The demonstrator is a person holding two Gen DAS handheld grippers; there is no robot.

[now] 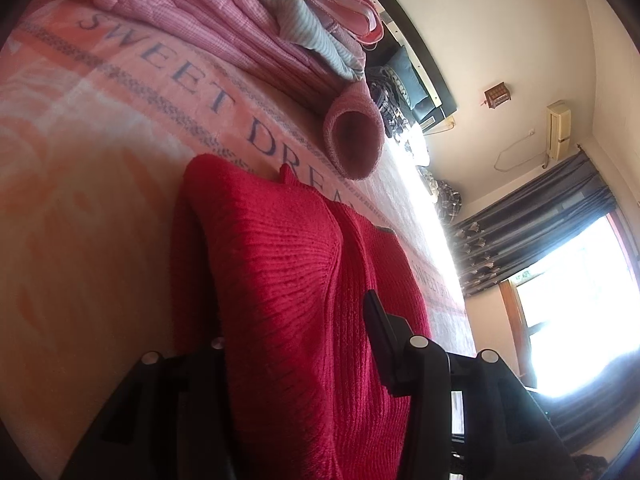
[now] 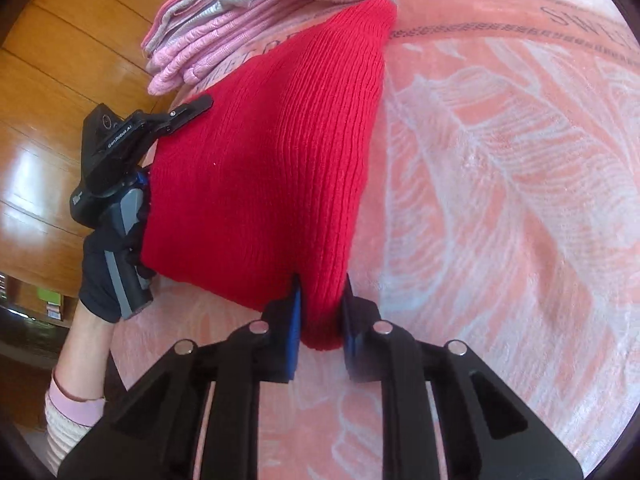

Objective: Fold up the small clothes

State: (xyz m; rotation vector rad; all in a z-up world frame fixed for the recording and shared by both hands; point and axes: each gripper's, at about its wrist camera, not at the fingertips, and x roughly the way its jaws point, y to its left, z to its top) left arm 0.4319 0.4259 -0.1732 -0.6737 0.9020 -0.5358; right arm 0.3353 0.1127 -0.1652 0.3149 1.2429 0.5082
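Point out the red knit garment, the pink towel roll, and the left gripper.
red knit garment (image 2: pixel 272 168), right wrist view, ribbed middle.
pink towel roll (image 1: pixel 354 142), left wrist view, open end.
left gripper (image 2: pixel 188 110), right wrist view, upper finger.

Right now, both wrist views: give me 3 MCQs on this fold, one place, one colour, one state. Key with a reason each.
1. Where does the red knit garment lie?
A. on the pink blanket
B. on the wooden floor
C. on a chair

2. What colour is the glove on the person's left hand?
A. white
B. black
C. yellow

3. How is the right gripper?
A. open, clear of cloth
B. shut on the garment's corner
C. shut on the blanket

Key: 1 A, the pink blanket printed SWEET DREAMS lies under it. 2 B, a black glove grips the left gripper, which is clamped on the garment's far edge. 3 B, red knit is bunched between its blue pads.
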